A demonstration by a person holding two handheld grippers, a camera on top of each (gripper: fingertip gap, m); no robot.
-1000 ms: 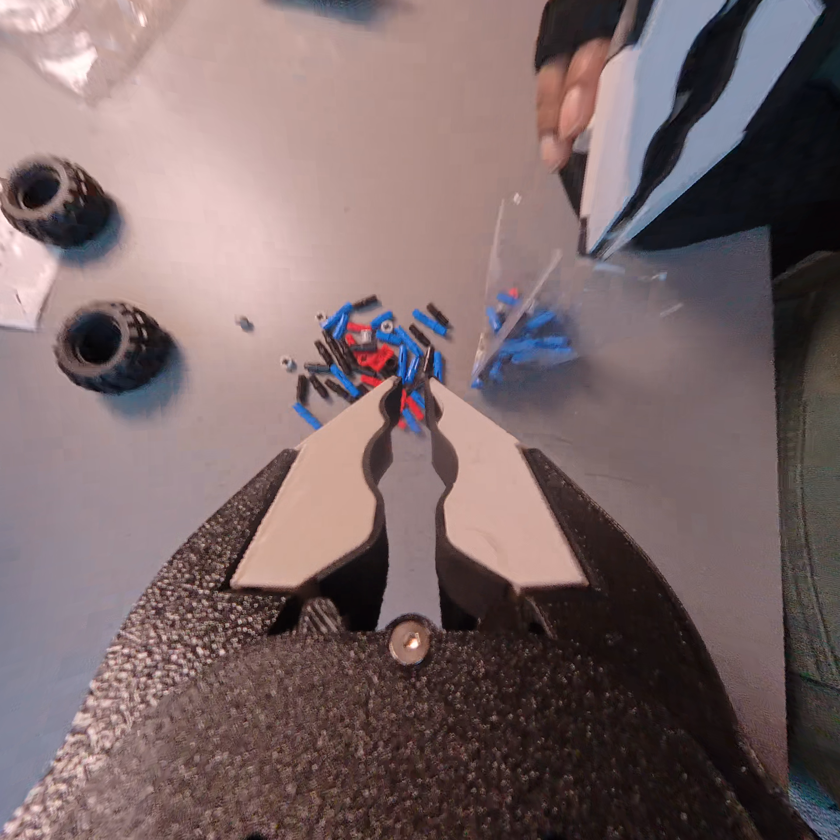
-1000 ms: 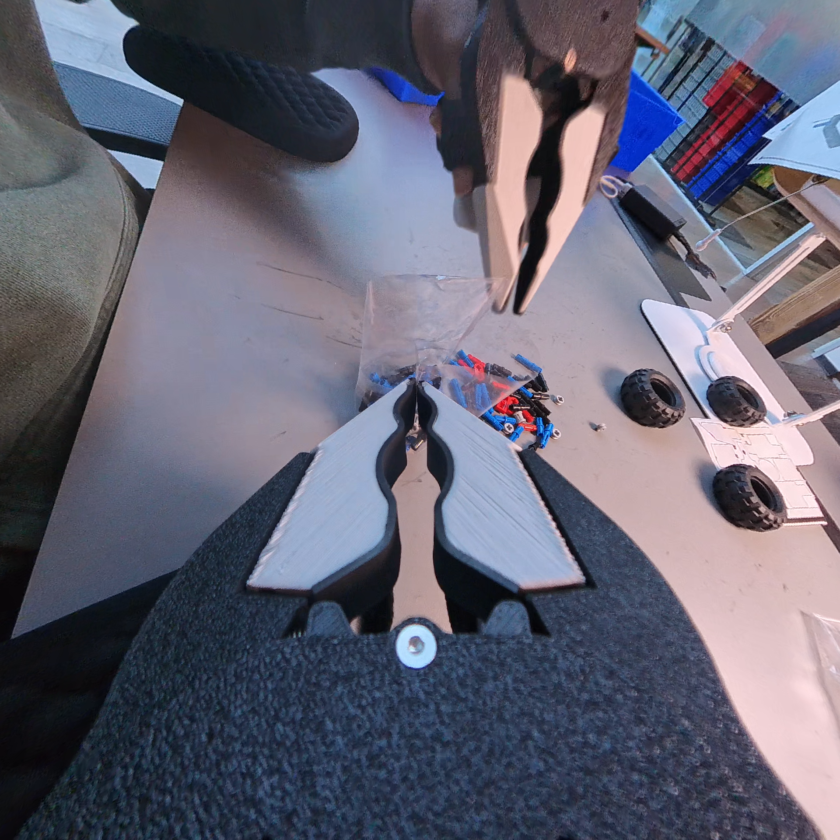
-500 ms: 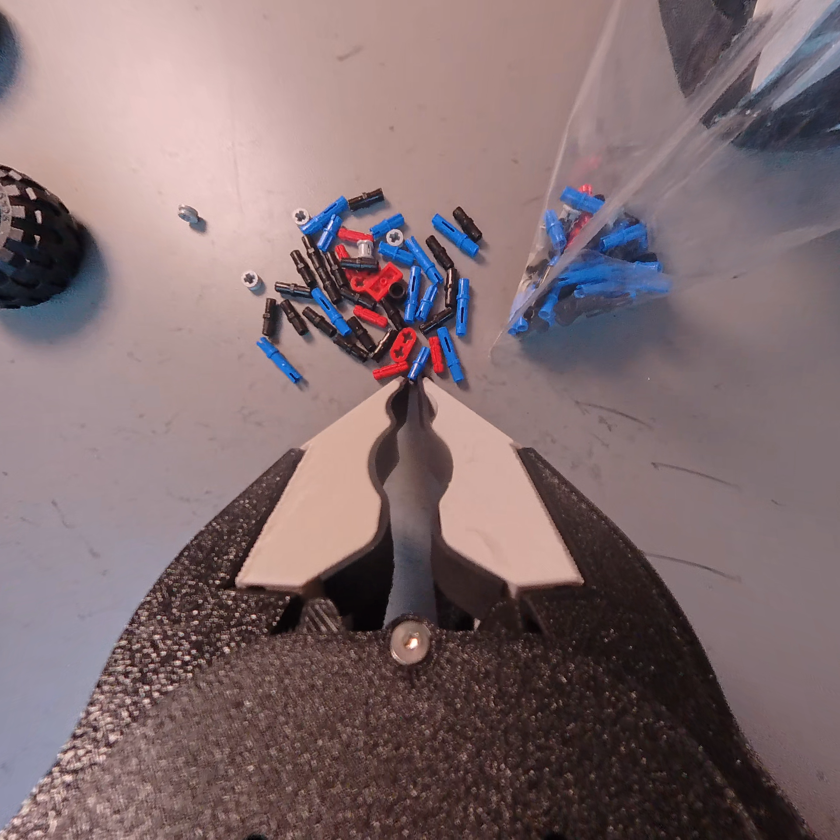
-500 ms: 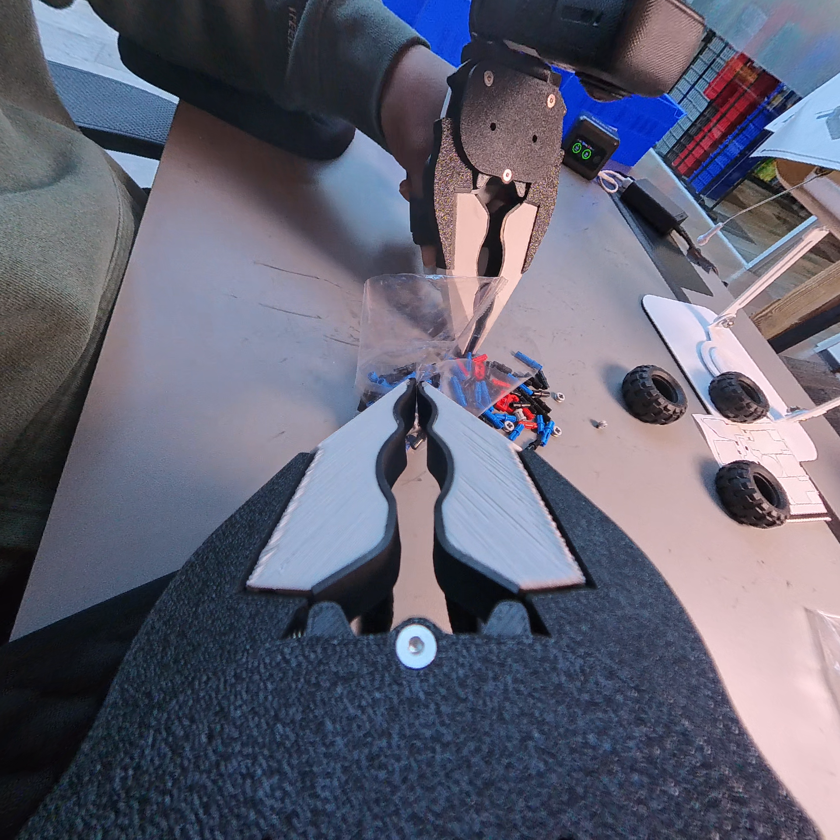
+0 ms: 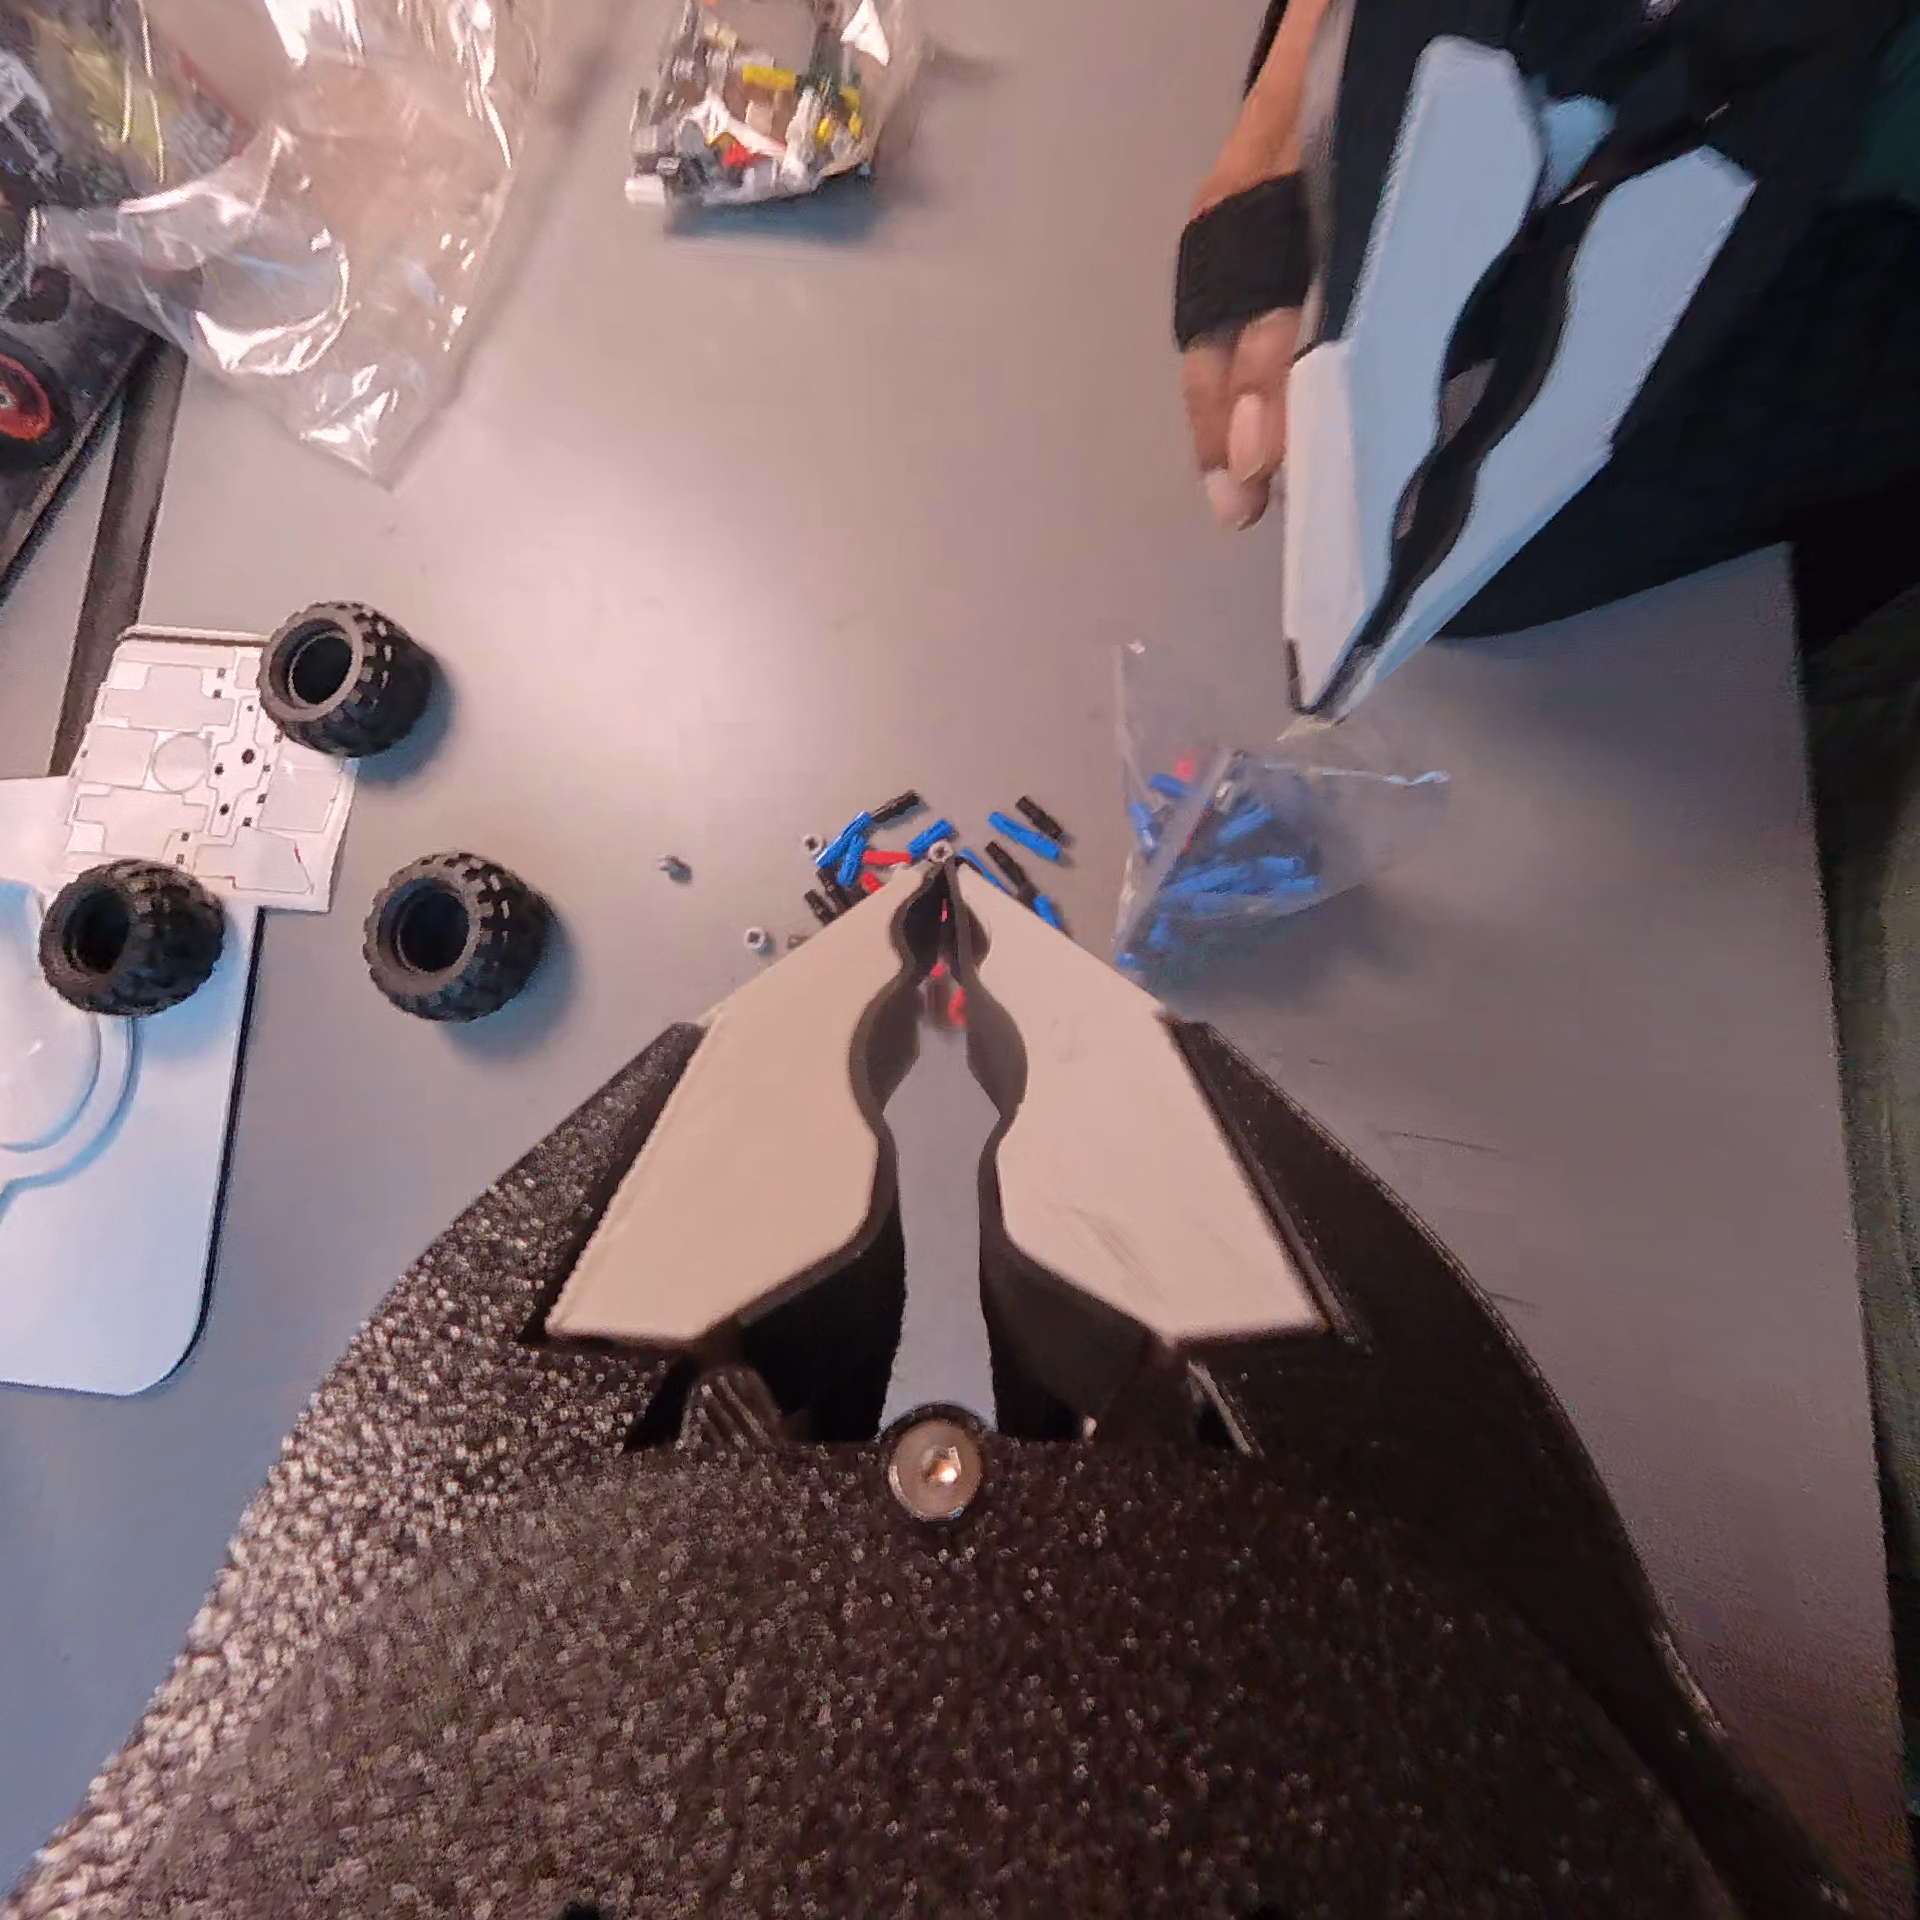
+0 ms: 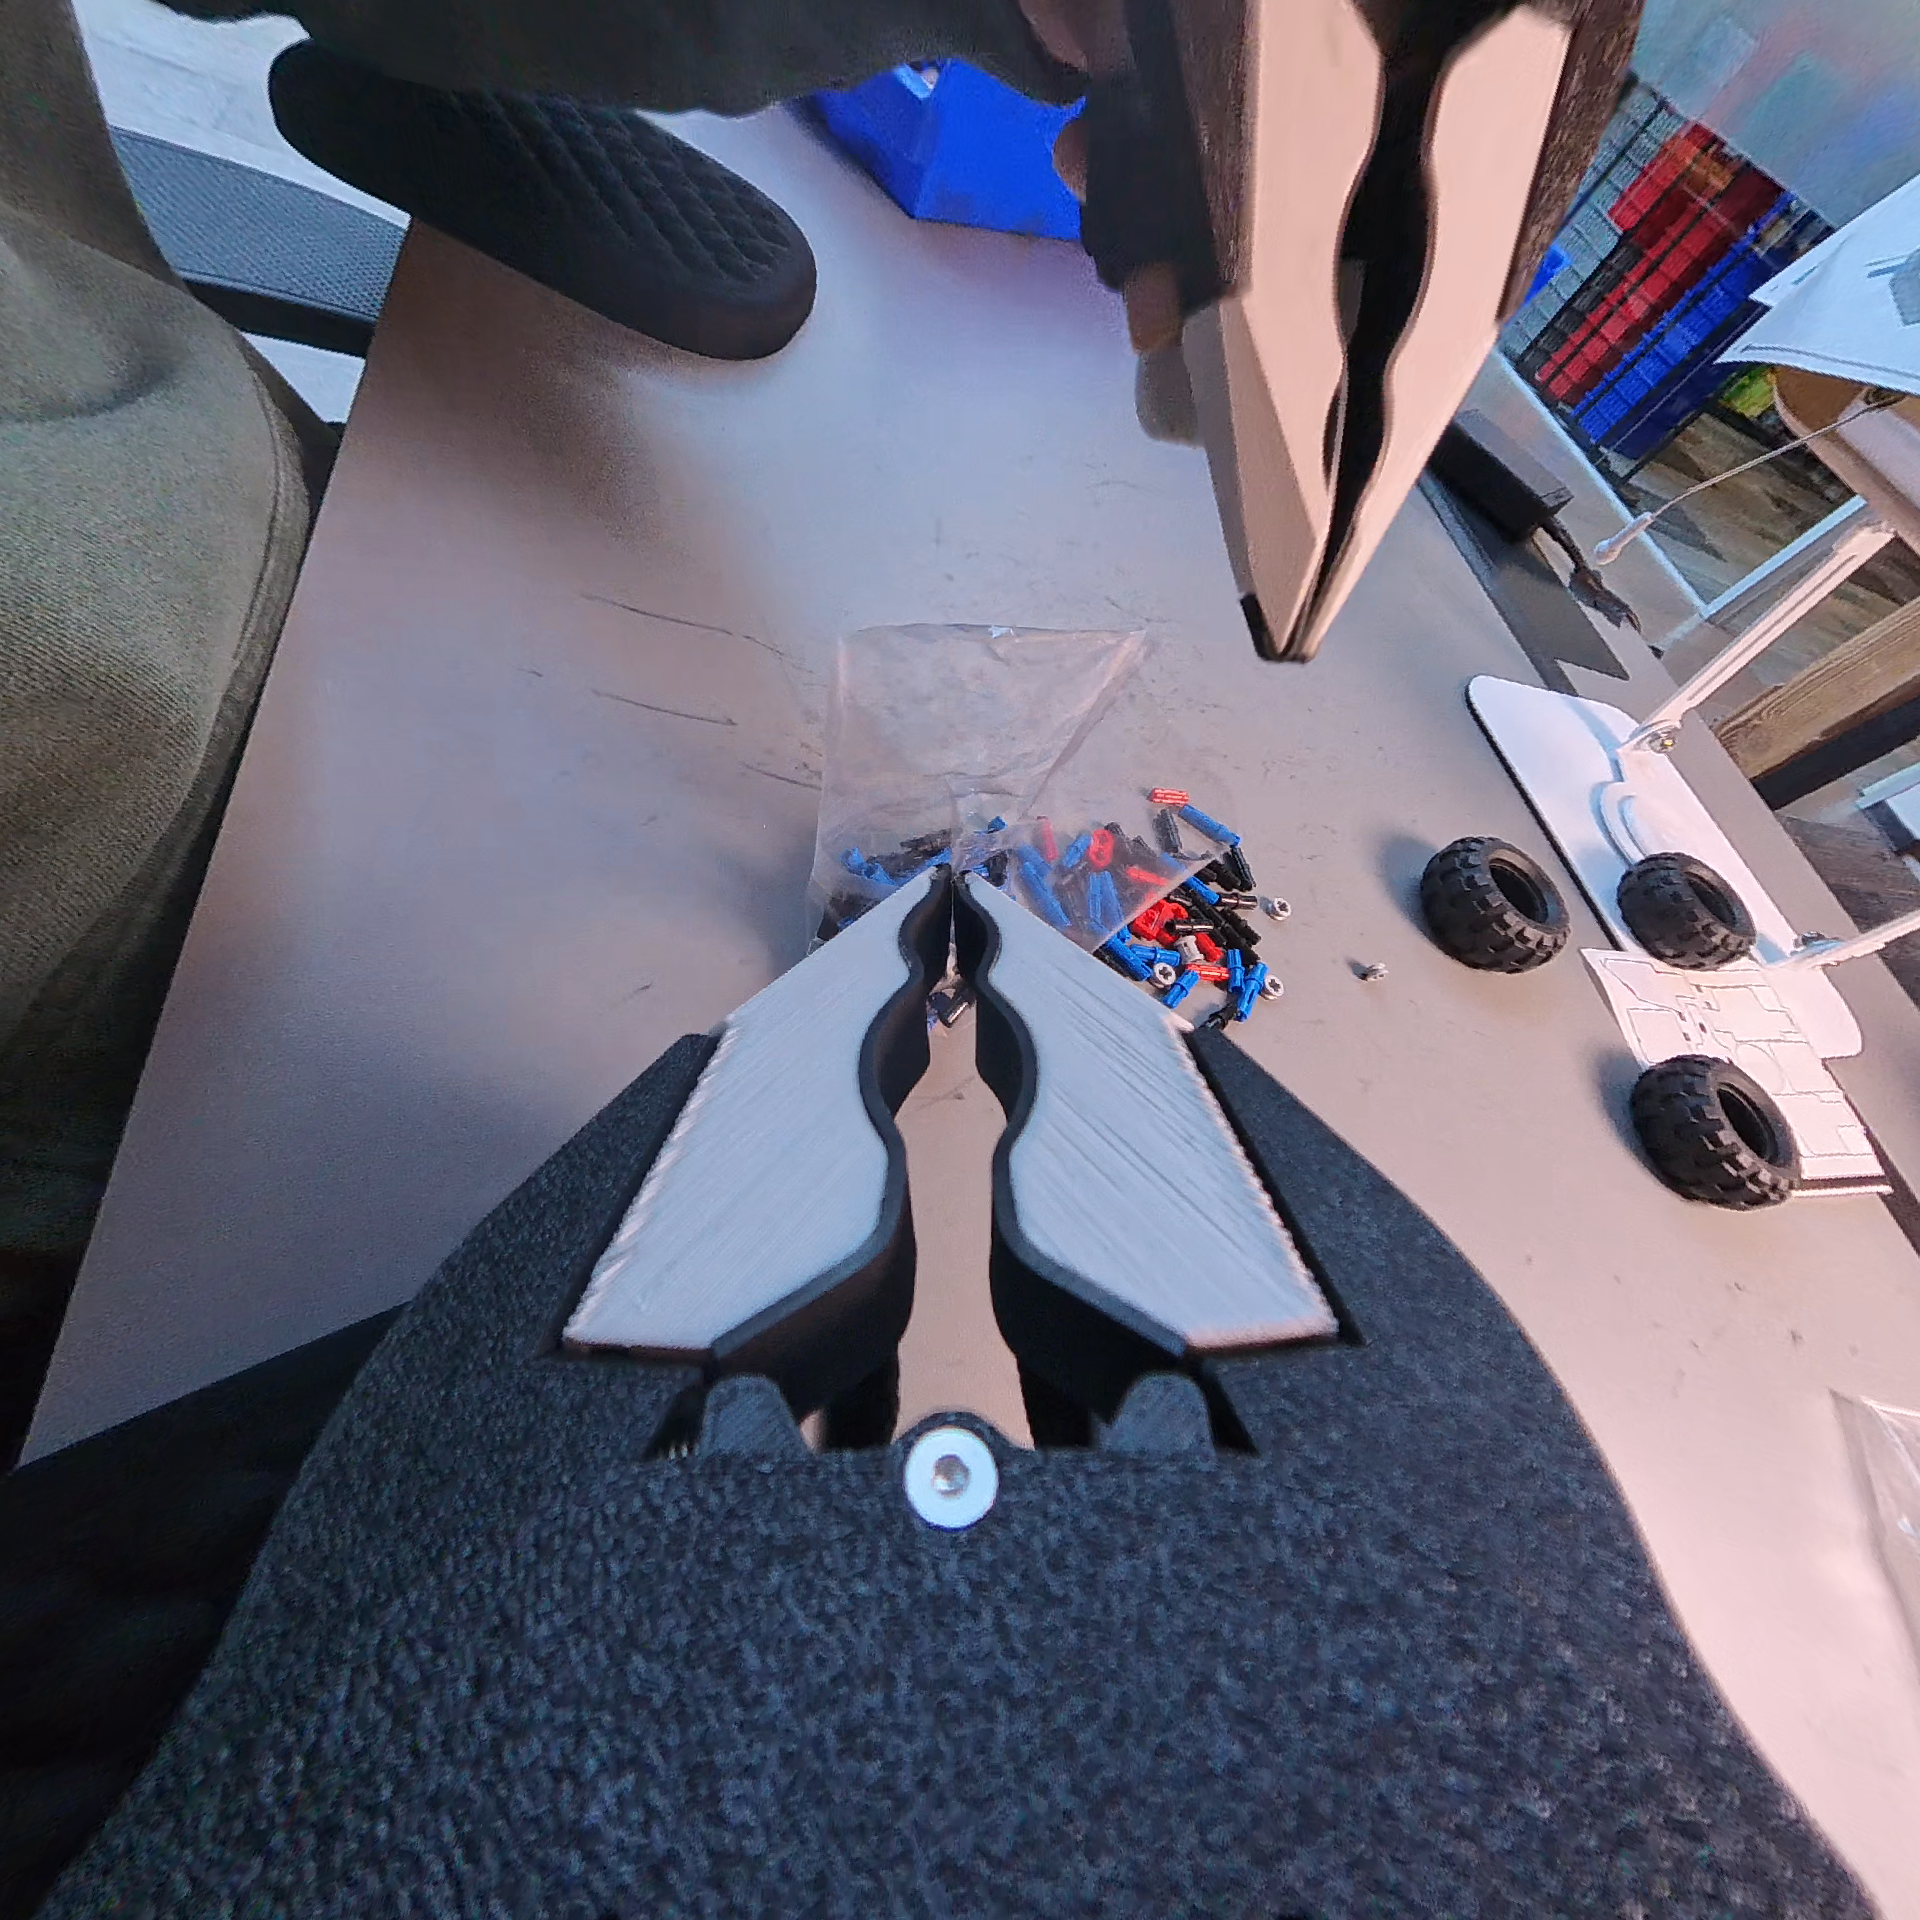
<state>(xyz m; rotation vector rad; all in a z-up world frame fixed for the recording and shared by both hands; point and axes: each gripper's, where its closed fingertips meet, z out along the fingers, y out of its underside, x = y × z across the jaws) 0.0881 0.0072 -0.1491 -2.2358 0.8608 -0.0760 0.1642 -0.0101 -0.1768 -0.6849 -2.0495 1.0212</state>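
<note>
**Two closed hand-held grippers over a spill of small plastic pins**

The left hand-held gripper (image 5: 943, 871) hangs above the grey counter (image 5: 644, 540) with its tips pressed together and nothing visible between them. Seen from its own camera, the tips sit over a loose pile of blue, black and red pins (image 5: 935, 847) scattered on the counter; whether they touch the pins cannot be told. In the right wrist view the same gripper appears lifted clear of the surface, its point above the far edge of a clear plastic bag (image 6: 977, 727).

The right hand-held gripper (image 6: 952, 883) is also clenched. Its tips lie at the near edge of the bag, right where the blue pins inside are bunched; whether the film is pinched between them cannot be told. The bag lies flat on the counter just beside the loose pile.

To the far side of the pile stand three black knobbly tyres (image 5: 455, 935), one of them resting on a white sheet of sticker outlines (image 5: 197, 779). Two tiny grey bushes (image 5: 675, 864) lie apart between the tyres and the pins. Further back sit crumpled clear bags (image 5: 343, 239) and a small bag of mixed parts (image 5: 758, 114).
</note>
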